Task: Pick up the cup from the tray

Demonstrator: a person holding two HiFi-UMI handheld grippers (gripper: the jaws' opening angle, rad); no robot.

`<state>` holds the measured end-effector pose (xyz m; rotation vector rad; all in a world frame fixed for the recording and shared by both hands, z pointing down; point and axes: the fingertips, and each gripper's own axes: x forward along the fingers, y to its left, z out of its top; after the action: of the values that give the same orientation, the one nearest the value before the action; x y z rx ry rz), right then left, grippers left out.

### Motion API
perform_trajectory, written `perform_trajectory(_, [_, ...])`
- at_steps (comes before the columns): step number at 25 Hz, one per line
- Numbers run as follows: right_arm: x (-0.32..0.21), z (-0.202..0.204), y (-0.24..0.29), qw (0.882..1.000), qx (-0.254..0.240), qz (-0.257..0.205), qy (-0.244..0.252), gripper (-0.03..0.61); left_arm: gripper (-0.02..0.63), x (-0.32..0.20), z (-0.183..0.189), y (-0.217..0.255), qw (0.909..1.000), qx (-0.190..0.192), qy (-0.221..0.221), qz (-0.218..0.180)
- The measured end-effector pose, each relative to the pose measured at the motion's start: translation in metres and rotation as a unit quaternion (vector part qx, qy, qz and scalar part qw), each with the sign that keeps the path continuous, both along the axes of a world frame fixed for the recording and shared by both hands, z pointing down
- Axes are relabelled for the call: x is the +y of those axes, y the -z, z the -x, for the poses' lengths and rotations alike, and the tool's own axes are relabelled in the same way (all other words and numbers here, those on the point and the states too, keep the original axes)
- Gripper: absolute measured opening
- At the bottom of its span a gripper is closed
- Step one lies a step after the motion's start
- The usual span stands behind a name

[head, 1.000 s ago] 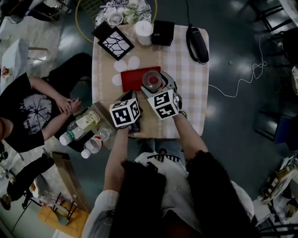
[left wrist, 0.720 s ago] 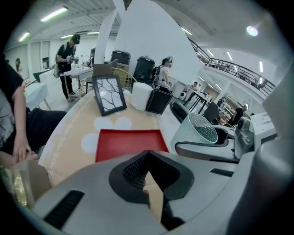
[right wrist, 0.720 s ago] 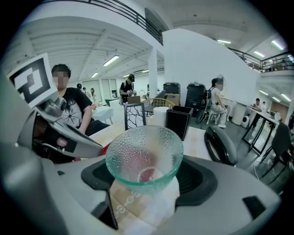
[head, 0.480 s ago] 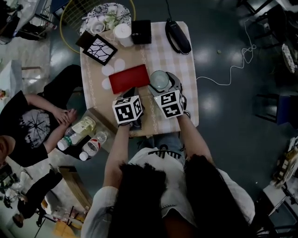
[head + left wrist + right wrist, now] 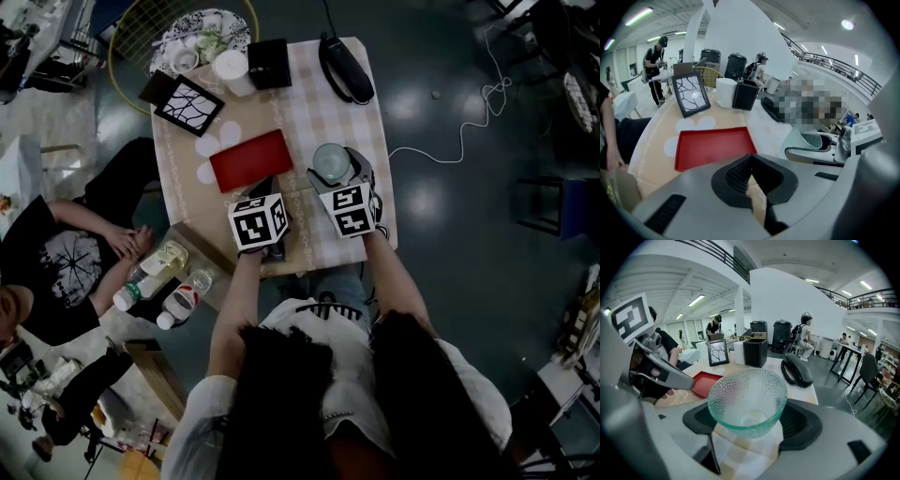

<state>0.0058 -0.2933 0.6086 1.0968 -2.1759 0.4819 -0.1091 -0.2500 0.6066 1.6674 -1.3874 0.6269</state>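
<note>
My right gripper (image 5: 334,174) is shut on a clear dimpled glass cup (image 5: 330,161), held above the checked tablecloth just right of the empty red tray (image 5: 249,159). In the right gripper view the cup (image 5: 747,399) sits upright between the two dark pads, with the tray (image 5: 704,382) off to the left. My left gripper (image 5: 266,191) rests at the tray's near edge, jaws shut on nothing. The left gripper view shows its own jaws (image 5: 750,180) closed, the tray (image 5: 715,147) ahead and the cup (image 5: 806,139) at the right.
At the table's far end stand a framed picture (image 5: 188,105), a white roll (image 5: 231,67), a black box (image 5: 269,64) and a black phone (image 5: 345,70). White coasters (image 5: 214,145) lie beside the tray. A seated person (image 5: 66,253) and bottles (image 5: 159,272) are at the left.
The cup has come off the tray's right end and moved right in my right gripper, now over the cloth. The left gripper has stayed by the tray's near edge.
</note>
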Motion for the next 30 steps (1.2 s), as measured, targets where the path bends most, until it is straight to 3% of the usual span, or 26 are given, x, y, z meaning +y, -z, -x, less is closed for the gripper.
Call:
perform_trajectory(12, [0.008, -0.007, -0.024, 1.000, -0.001, 0.000, 0.009, 0.391, 0.006, 0.006, -0.002, -0.016, 0.9998, 0.004, 0.004, 0.018])
perform_trajectory(17, [0.007, -0.008, -0.022, 0.999, -0.029, -0.015, -0.014, 0.391, 0.006, 0.002, -0.002, -0.010, 0.9998, 0.009, 0.016, -0.006])
perform_trajectory(20, [0.004, -0.009, -0.014, 0.998, -0.061, -0.018, -0.028, 0.391, 0.006, 0.001, -0.008, -0.007, 0.9998, 0.015, 0.007, -0.010])
perform_trajectory(30, [0.000, -0.006, 0.032, 0.994, -0.079, -0.064, -0.027, 0.393, 0.006, 0.012, -0.008, 0.005, 0.9997, 0.009, 0.000, -0.021])
